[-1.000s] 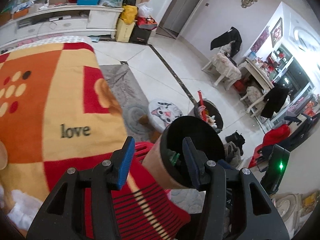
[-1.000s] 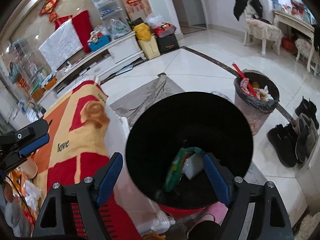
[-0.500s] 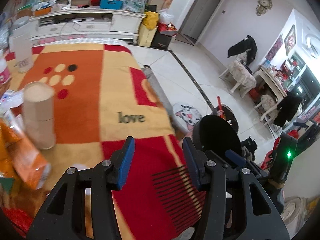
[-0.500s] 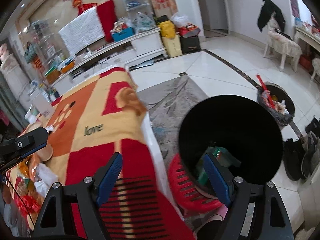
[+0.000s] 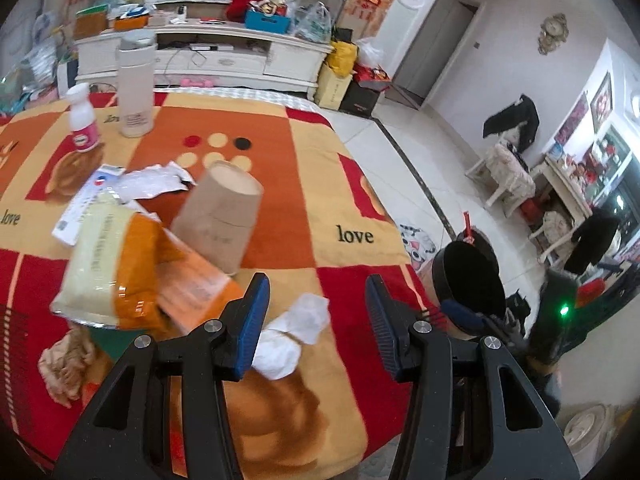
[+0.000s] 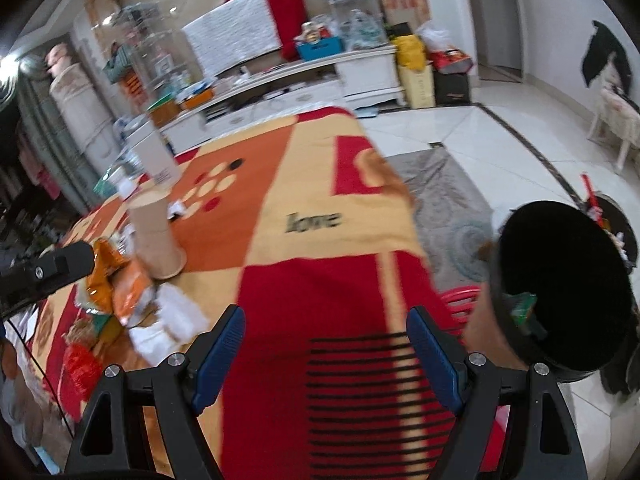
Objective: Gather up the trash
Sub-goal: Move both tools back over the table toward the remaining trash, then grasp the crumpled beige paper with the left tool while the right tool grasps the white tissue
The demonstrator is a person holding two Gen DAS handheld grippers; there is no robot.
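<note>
The big table still holds lots of trash near its left side. The black bin, at the right, has some wrappers inside. The white tissue waits below the left gripper. Both it and the right gripper are open, holding nothing.

Home living room (TV cabinet, wall clock, chairs).

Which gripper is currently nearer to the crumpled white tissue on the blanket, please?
Left. The left gripper hovers right over the crumpled white tissue, while the right gripper sits further along, over bare blanket beside the bin.
</note>
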